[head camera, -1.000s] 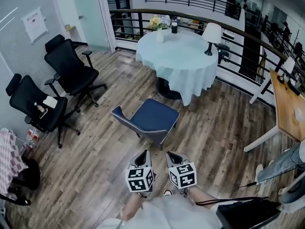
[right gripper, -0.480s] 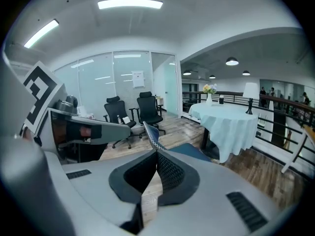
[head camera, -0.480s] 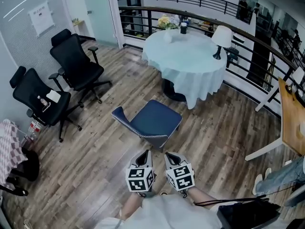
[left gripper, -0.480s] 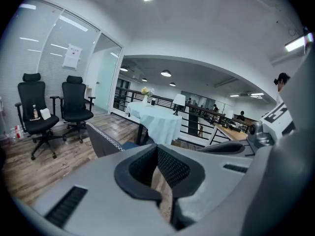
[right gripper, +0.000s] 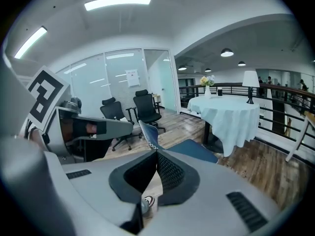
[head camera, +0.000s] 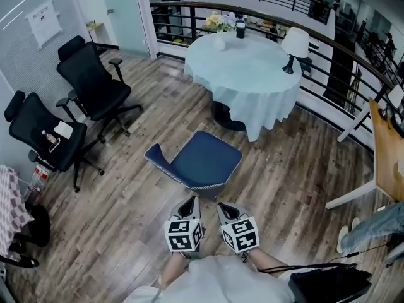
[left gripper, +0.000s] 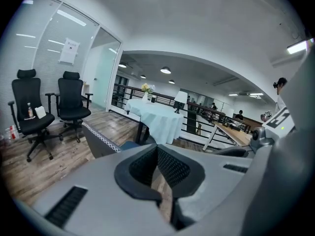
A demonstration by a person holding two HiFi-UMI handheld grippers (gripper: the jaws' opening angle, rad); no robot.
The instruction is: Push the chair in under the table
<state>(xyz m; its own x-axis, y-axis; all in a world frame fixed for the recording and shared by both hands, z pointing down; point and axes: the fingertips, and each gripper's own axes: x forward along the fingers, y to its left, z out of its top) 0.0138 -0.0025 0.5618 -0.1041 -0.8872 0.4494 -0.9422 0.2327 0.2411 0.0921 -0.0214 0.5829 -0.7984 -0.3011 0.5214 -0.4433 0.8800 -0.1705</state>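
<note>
A blue upholstered chair (head camera: 201,161) stands on the wood floor, apart from the round table (head camera: 243,65) with its pale cloth. Its low back (head camera: 156,158) is on the left side. Both grippers hover side by side just short of the chair's near edge. My left gripper (head camera: 191,201) is shut with nothing in it, and so is my right gripper (head camera: 225,206). The left gripper view shows the shut left gripper (left gripper: 157,149) with the chair back (left gripper: 101,140) and the table (left gripper: 156,116) beyond it. Past the right gripper (right gripper: 157,154) lie the chair seat (right gripper: 193,150) and the table (right gripper: 227,113).
Two black office chairs (head camera: 93,88) (head camera: 43,137) stand at the left wall. A lamp (head camera: 295,43) and flowers (head camera: 218,23) sit on the table, and a dark railing (head camera: 328,55) runs behind it. A wooden desk (head camera: 386,153) and a person's legs (head camera: 372,227) are at the right.
Both grippers and my view have moved forward, so the chair's near edge is now closer to the fingertips. The chair has kept its place by the table.
</note>
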